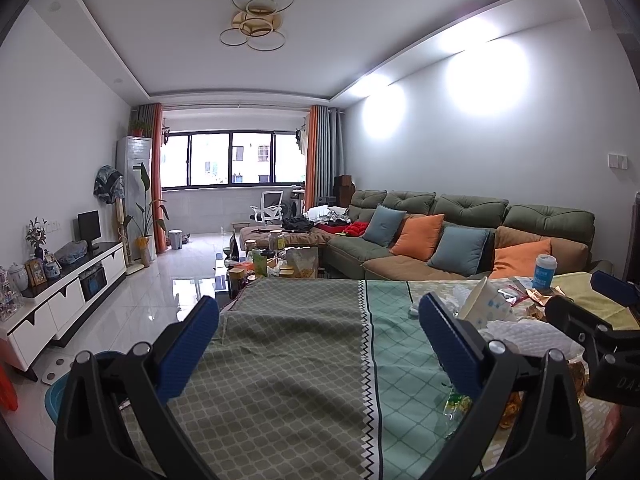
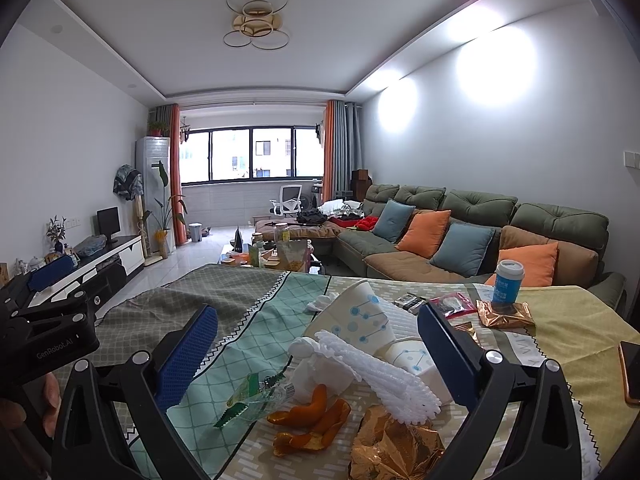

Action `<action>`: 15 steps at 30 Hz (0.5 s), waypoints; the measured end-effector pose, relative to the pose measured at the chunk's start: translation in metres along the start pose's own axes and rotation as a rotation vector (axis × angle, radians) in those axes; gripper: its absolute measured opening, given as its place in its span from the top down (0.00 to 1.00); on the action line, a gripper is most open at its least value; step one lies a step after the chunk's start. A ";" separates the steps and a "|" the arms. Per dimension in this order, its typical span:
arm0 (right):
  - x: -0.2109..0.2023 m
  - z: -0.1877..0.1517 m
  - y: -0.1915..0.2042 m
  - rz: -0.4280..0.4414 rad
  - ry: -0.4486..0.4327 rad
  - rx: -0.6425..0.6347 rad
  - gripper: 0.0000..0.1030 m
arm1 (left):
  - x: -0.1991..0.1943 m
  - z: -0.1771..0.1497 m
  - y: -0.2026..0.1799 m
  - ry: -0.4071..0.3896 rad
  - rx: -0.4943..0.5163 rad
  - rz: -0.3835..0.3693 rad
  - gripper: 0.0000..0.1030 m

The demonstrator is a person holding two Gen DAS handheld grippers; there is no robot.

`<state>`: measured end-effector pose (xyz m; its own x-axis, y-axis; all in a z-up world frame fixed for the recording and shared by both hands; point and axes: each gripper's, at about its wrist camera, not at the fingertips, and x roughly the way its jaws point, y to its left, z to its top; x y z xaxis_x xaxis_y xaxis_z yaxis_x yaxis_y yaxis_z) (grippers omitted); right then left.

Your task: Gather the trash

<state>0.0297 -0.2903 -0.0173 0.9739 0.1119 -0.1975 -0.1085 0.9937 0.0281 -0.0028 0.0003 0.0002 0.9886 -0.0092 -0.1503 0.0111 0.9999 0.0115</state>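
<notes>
Trash lies on the patterned tablecloth [image 2: 248, 308]. Between my right gripper's [image 2: 318, 332] open fingers are a tipped paper cup [image 2: 360, 316], a white foam net [image 2: 384, 372], orange peel [image 2: 316, 420], a green wrapper [image 2: 256, 396] and a gold foil wrapper [image 2: 392, 448]. Nothing is gripped. My left gripper [image 1: 320, 320] is open over bare cloth [image 1: 288, 360], left of the pile. In its view the paper cup [image 1: 486, 304] and foam net [image 1: 532, 336] sit just right of its right finger, with the right gripper [image 1: 584, 296] beyond them.
A blue-lidded cup [image 2: 508, 280], a second gold wrapper [image 2: 504, 314], a red zip bag [image 2: 452, 304] and a phone [image 2: 632, 372] lie farther right. A blue tub [image 1: 64, 384] stands on the floor by the table's left. Sofa [image 2: 480, 232] and cluttered coffee table [image 2: 280, 256] are beyond.
</notes>
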 end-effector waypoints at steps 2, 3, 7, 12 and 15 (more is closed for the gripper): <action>0.000 0.000 0.000 0.001 0.000 0.001 0.04 | 0.000 0.000 0.000 0.002 -0.001 -0.002 0.03; 0.000 0.000 0.000 0.001 0.000 0.000 0.04 | 0.000 0.000 0.000 0.002 -0.002 -0.001 0.03; 0.000 0.000 0.000 0.001 0.001 0.001 0.03 | 0.001 -0.001 0.000 0.005 -0.003 -0.002 0.03; 0.000 -0.001 0.000 0.002 0.008 0.004 0.03 | 0.001 -0.002 0.000 0.008 -0.004 -0.001 0.03; -0.001 -0.002 0.001 0.002 0.014 0.005 0.04 | 0.002 -0.002 -0.001 0.013 -0.003 -0.006 0.03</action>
<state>0.0286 -0.2898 -0.0194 0.9707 0.1136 -0.2117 -0.1090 0.9935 0.0334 -0.0016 -0.0002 -0.0023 0.9865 -0.0151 -0.1631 0.0166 0.9998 0.0076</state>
